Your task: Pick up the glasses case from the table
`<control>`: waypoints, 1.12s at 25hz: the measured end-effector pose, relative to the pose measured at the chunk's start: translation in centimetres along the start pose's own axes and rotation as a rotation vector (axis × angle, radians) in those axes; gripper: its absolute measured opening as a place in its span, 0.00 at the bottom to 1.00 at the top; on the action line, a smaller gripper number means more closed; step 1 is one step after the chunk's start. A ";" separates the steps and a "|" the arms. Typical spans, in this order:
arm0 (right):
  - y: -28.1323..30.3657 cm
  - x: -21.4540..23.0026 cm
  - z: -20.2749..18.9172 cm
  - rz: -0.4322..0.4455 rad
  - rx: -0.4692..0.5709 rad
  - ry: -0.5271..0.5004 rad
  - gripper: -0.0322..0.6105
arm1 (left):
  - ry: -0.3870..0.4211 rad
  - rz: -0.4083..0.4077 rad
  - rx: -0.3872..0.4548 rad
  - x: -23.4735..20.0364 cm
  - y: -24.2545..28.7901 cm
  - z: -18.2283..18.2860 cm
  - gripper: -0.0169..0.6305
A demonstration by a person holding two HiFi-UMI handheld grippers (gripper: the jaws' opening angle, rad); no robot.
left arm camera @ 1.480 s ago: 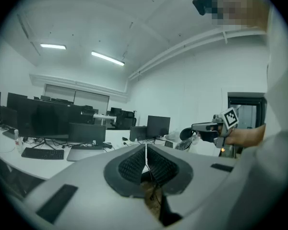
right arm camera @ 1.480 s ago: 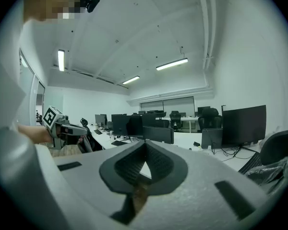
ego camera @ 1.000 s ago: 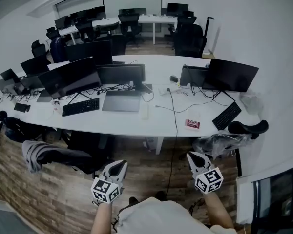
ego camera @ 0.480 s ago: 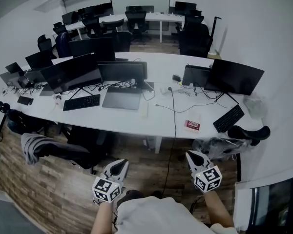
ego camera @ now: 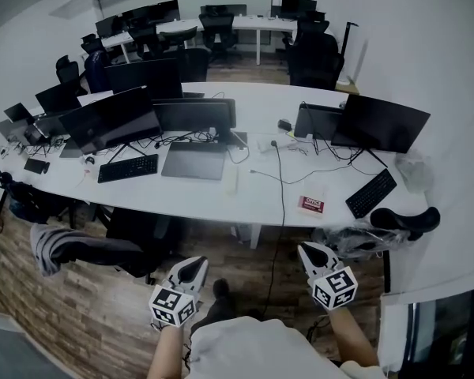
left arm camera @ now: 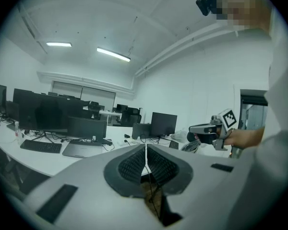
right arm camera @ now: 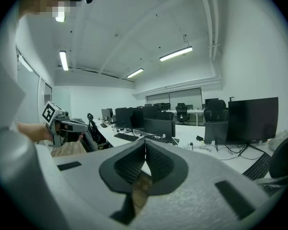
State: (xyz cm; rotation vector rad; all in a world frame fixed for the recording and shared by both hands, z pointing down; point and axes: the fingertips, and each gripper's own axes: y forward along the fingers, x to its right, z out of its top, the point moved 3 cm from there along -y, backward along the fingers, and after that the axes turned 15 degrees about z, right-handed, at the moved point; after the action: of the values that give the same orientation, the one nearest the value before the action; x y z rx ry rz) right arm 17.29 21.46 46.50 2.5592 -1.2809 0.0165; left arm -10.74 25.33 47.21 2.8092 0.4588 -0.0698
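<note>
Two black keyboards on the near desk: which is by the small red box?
The diagonal black keyboard at the white desk's right end, just right of the small red box; the other keyboard lies far left.

White curved bench (ego camera: 253, 200), landmark = grey laptop (ego camera: 195, 162) near its front edge. Left of the laptop: black keyboard (ego camera: 127, 168). Behind it: row of dark monitors (ego camera: 193, 117), cables tangled at their feet. Just right of it: pale slim object (ego camera: 231, 181), can't tell what. Further right: black cable (ego camera: 282, 180) over the front edge, red-and-white box (ego camera: 311, 204), second keyboard (ego camera: 370, 193), large monitor (ego camera: 383, 123) behind that.
</note>
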 end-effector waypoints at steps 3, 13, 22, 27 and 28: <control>1.3 0.8 0.5 -0.019 -0.004 -0.004 0.05 | -0.002 -0.023 0.000 -1.2 1.9 0.5 0.05; 8.5 3.1 2.2 -0.093 -0.023 0.006 0.05 | 0.000 -0.113 -0.020 -7.7 9.1 2.3 0.05; 15.3 3.6 4.0 -0.165 -0.041 0.013 0.05 | 0.011 -0.186 -0.036 -14.9 13.6 3.8 0.05; 18.1 3.7 4.0 -0.193 -0.057 0.028 0.05 | 0.004 -0.209 -0.057 -18.0 15.5 3.5 0.05; 18.5 3.7 4.1 -0.195 -0.063 0.030 0.05 | 0.000 -0.212 -0.062 -18.4 15.8 3.4 0.05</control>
State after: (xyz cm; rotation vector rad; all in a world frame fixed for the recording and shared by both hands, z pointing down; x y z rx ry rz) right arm 4.51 7.06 47.55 2.6072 -1.0009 -0.0239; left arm -23.15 4.42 50.04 2.6906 0.7438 -0.0984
